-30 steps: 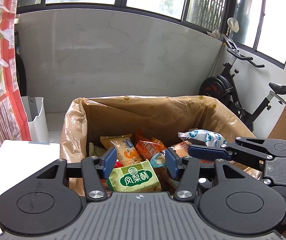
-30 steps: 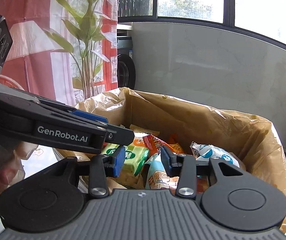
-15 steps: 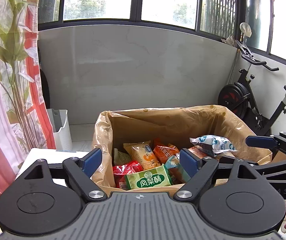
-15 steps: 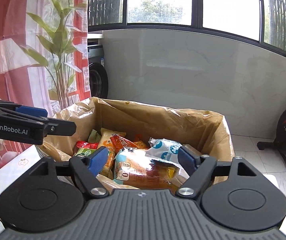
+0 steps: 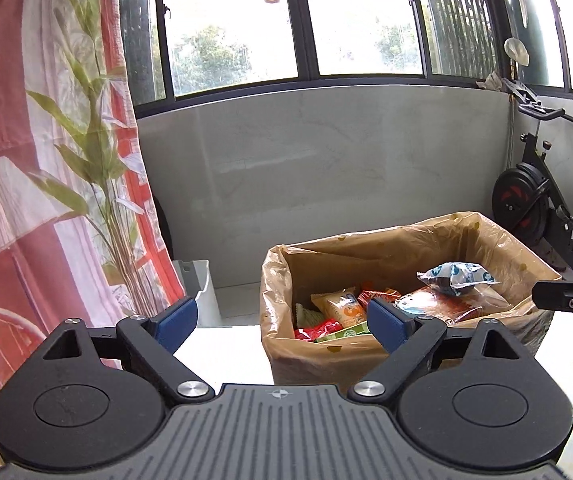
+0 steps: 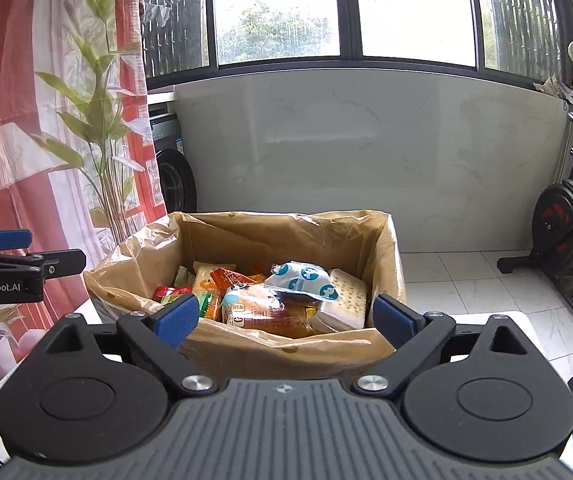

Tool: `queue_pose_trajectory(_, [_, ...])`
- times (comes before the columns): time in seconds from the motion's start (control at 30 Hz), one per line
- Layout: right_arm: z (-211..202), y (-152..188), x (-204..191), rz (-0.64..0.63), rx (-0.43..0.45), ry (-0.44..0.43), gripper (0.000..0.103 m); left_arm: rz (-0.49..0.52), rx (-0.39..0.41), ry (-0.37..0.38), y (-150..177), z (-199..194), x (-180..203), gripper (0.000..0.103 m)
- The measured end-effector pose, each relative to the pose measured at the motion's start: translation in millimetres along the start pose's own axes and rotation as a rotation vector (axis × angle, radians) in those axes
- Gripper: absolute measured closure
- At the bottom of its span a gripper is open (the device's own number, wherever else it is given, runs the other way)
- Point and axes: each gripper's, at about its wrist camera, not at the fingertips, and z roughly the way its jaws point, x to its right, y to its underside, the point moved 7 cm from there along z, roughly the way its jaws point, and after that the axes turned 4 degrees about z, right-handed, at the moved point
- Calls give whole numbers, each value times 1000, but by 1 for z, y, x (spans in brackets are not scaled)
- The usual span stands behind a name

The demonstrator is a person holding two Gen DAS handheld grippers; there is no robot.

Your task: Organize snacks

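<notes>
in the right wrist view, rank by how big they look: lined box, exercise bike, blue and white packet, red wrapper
1. lined box, largest.
2. exercise bike, cut off at the frame edge and farther away, so its true size is unsure.
3. blue and white packet.
4. red wrapper, smallest, partly buried.

The bag (image 6: 222, 240) lining the box is thin, crinkled plastic — glossy. Snack wrappers (image 6: 304, 280) shine; the wall (image 6: 366, 160) looks like smooth, polished stone.
</notes>
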Motion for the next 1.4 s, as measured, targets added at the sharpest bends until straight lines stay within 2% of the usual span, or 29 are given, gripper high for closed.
queue_pose_trajectory(0.1, [-21,1,-1,2,14,28,5,16,29,4,-4,-24,2,10])
queue_pose_trajectory(0.27, [-59,1,-3,21,22,57,3,-18,91,33,-14,-75,3,9])
queue_pose_trajectory(0.37, [-84,3,-6,24,24,91,2,-27,110,25,-18,-104,4,10])
queue_pose_trajectory(0.43, [-99,4,-8,23,38,99,2,-26,109,-8,-17,-125,6,10])
queue_pose_trajectory(0.57, [-129,7,-15,51,80,87,1,-64,143,-12,-13,-163,5,8])
queue_pose_trajectory(0.73, [-158,12,-26,78,112,59,0,-98,175,-53,-9,-192,-6,8])
queue_pose_trajectory(0.93, [-177,13,-38,76,131,30,0,-90,215,-89,-11,-213,-12,8])
queue_pose_trajectory(1.03, [-181,13,-43,61,136,42,0,-99,214,-87,-10,-217,-13,8])
queue_pose_trajectory(1.4, [-180,14,-44,57,138,59,0,-112,199,-84,-6,-212,-23,8])
